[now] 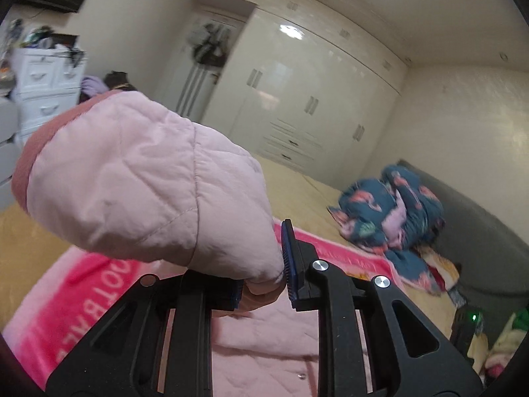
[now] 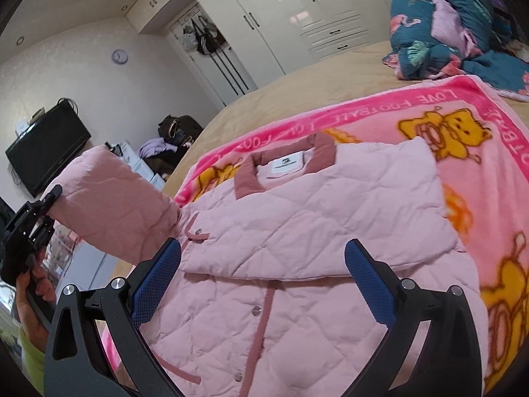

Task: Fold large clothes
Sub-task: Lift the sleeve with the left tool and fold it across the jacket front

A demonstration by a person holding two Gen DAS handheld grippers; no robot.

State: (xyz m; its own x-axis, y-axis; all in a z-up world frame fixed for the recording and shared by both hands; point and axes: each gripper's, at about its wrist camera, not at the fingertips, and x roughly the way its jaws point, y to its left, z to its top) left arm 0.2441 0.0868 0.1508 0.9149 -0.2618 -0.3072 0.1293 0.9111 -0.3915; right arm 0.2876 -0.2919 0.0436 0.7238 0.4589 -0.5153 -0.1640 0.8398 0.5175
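Pink quilted padded jacket (image 2: 297, 218) lies front-up on a bright pink fleece blanket printed with yellow bears (image 2: 463, 152), which is spread over a tan bedspread (image 2: 297, 82). That gives the folding a flat, clean surface. Its dusty-rose collar (image 2: 284, 158) points toward twelve o'clock in the right wrist view, and the snap placket runs down toward six. The sleeve side at three o'clock already appears turned in over the chest, leaving a straight edge there.

The left gripper (image 1: 261, 284) is clamped shut on the cuff end of the other puffy pink sleeve (image 1: 139, 178). In the right wrist view the left gripper (image 2: 49, 198) holds that sleeve (image 2: 109, 205) raised off the bed at nine o'clock. The sleeve is probably lifted so it can swing across the body without dragging the panels beneath it. It balloons stiffly from the pinch, so the padding will likely spring back unless it is pressed down.

The right gripper (image 2: 264, 271) stands with its blue-padded jaws spread wide, holding nothing, above the jacket's middle. From there it could pin or smooth the front as the sleeve comes over.

A crumpled dark teal flamingo-print quilt (image 2: 456, 26) sits well apart at one o'clock, clear of the work.
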